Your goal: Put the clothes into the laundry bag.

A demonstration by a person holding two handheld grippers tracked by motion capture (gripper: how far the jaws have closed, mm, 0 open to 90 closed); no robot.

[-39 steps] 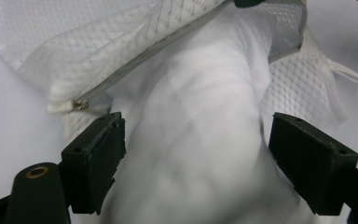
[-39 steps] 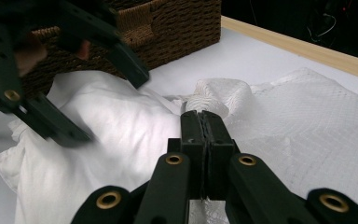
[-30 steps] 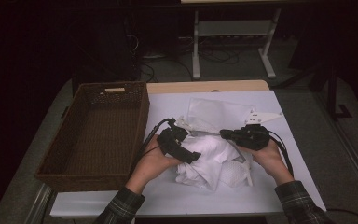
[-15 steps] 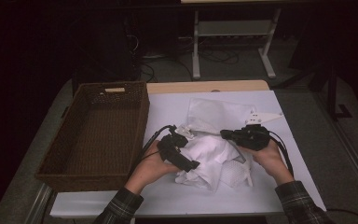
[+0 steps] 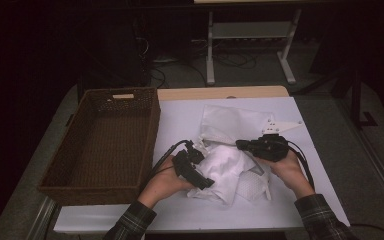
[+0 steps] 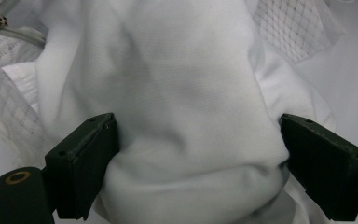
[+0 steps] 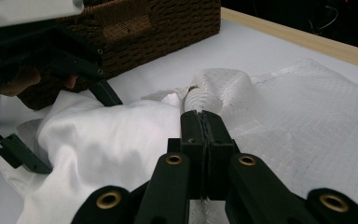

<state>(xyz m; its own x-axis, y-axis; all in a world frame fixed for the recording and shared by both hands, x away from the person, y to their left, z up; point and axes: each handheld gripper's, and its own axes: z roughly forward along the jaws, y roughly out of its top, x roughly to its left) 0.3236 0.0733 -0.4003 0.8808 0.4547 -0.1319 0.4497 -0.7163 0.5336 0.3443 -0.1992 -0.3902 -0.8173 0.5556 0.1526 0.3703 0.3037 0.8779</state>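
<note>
High view: a crumpled white garment (image 5: 227, 172) lies mid-worktop (image 5: 180, 117), beside a brown woven wicker basket (image 5: 105, 142); bare worktop remains beyond.

Left gripper view: the left tongs (image 6: 198, 161) stand spread, their pads pressing a broad smooth fold of the garment (image 6: 186, 93).

Right gripper view: the right tongs (image 7: 206, 135) are clenched on a twisted mesh edge (image 7: 214, 91).
</note>
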